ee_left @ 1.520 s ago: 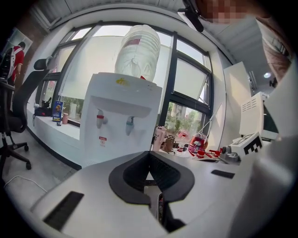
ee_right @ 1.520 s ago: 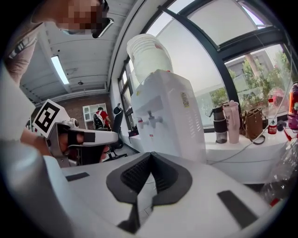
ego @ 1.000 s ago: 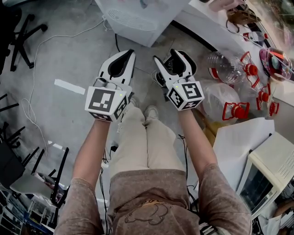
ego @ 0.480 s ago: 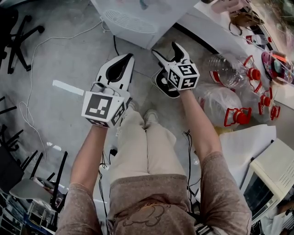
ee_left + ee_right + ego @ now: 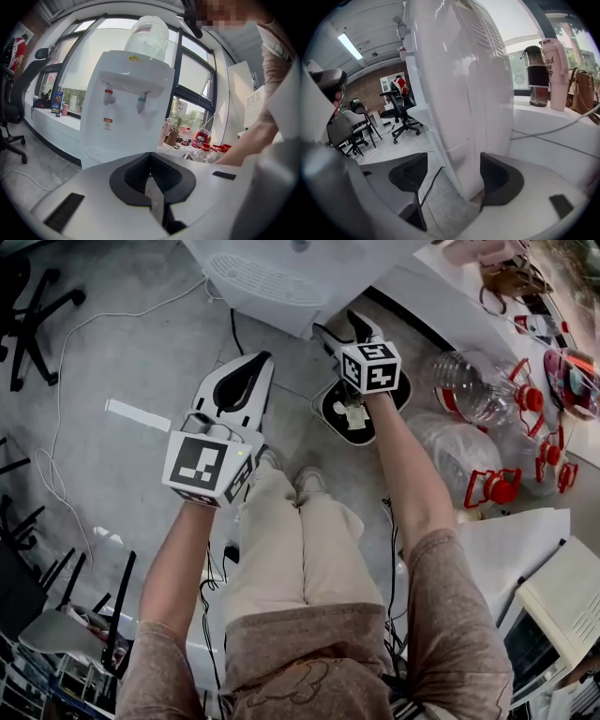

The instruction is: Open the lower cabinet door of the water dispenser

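The white water dispenser [image 5: 281, 277] stands at the top of the head view; in the left gripper view it carries a bottle on top and two taps, with its lower cabinet front [image 5: 115, 138] below them. My right gripper [image 5: 344, 329] is low at the dispenser's right bottom corner. Its jaws are open and have just been closing, with the dispenser's corner edge [image 5: 461, 154] between them; the pads do not press on it. My left gripper [image 5: 261, 360] hangs short of the dispenser, shut and empty [image 5: 151, 157].
Several empty water bottles with red caps [image 5: 483, 390] lie at the right. A black round base [image 5: 352, 413] sits on the floor under my right hand. A cable [image 5: 66, 352] crosses the floor at the left, near an office chair [image 5: 37, 296]. Flasks [image 5: 536, 77] stand on the ledge.
My right gripper has moved away from the person and down, up to the dispenser's corner, and tilted more downward. The left gripper has sunk a little.
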The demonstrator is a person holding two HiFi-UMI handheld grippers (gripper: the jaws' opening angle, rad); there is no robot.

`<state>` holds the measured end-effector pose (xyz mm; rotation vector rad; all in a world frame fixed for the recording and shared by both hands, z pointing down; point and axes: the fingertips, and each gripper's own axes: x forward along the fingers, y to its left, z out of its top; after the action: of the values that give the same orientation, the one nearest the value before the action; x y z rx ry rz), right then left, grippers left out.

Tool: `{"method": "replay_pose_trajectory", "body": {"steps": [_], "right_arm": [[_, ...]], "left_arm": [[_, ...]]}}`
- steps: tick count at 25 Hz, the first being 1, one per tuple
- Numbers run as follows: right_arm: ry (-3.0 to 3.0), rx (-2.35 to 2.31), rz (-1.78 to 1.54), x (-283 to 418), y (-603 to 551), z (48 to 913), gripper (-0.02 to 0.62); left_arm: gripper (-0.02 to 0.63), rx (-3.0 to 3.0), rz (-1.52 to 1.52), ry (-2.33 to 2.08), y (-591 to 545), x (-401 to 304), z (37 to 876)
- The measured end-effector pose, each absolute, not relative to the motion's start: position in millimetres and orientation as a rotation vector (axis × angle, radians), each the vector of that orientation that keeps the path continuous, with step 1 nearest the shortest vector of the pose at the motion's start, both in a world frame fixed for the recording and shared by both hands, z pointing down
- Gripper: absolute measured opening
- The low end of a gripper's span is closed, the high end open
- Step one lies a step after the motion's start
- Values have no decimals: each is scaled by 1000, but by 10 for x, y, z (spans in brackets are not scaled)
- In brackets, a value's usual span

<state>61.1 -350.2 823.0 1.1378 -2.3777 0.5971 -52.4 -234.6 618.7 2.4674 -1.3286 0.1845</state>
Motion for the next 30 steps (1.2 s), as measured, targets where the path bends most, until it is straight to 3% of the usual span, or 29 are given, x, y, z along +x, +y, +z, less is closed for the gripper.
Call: {"method": "replay_pose_trajectory", "body": {"steps": [8,13,30], "right_arm": [[-2341,1091,564,587,-3621,8467,326],[-2338,1066,530,531,-3657,8490,258],[-2301,1106,574,530,-3627,8485,206]], "left_arm": [[12,2419,160,-1362,-2440,-659,6313],[12,2399,151,-1370,-2470,-700,6352],[12,2353,125,-1329,-2529,-704,6456]]}}
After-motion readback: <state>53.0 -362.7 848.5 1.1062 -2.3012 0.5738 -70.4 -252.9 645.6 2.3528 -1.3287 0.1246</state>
